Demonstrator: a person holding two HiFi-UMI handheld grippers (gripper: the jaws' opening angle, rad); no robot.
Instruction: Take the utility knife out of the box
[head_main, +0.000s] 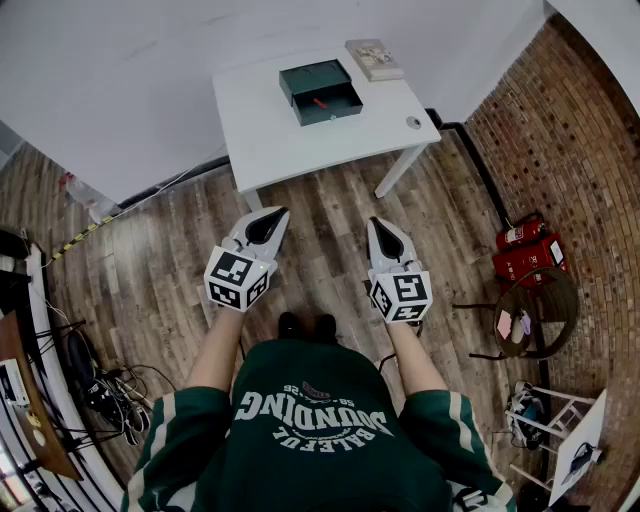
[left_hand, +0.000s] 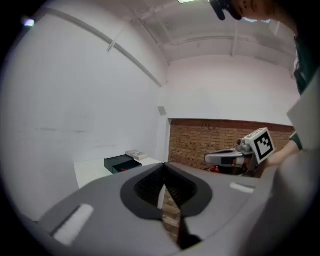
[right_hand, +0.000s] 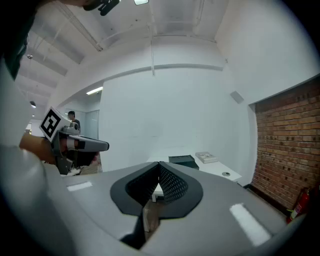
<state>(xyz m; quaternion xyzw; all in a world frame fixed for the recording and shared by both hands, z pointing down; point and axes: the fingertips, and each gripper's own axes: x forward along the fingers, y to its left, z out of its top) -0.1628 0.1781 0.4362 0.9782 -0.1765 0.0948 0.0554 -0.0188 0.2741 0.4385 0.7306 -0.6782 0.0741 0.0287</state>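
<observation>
**Wood floor, white table: knife untouched in box**

Plank floor (head_main: 170, 260), white walls. Far left on the floor: cables (head_main: 110, 400), heaped.

Next, left gripper (head_main: 272, 218): held close before the body, nearly level, jaws closed tip to tip, nothing between them.

Ahead, well apart from both grippers: table (head_main: 270, 140), white, set against the wall.
- Toward the back of it: box (head_main: 320, 92), dark green, open, lid part lying just behind the tray.
- Inside the tray: knife (head_main: 320, 102), judged so from a small red shape, too small to read further.
- Just right of the box: book (head_main: 374, 58), flat.
- Near the table's right edge: small round object (head_main: 413, 122), kind not told.

Then right gripper (head_main: 380, 228): beside the left one, pointed the same way, jaws likewise pressed together and empty.

Far right: brick wall (head_main: 560, 120), red extinguisher (head_main: 520, 236) at its foot, chair (head_main: 530, 310) nearer.

Progress, as judged: nothing done beyond the box standing open.

Left to do:
- approach to the table
- opening of one pair of jaws
- reach into the tray
- grip on the knife
- lift clear of the box
</observation>
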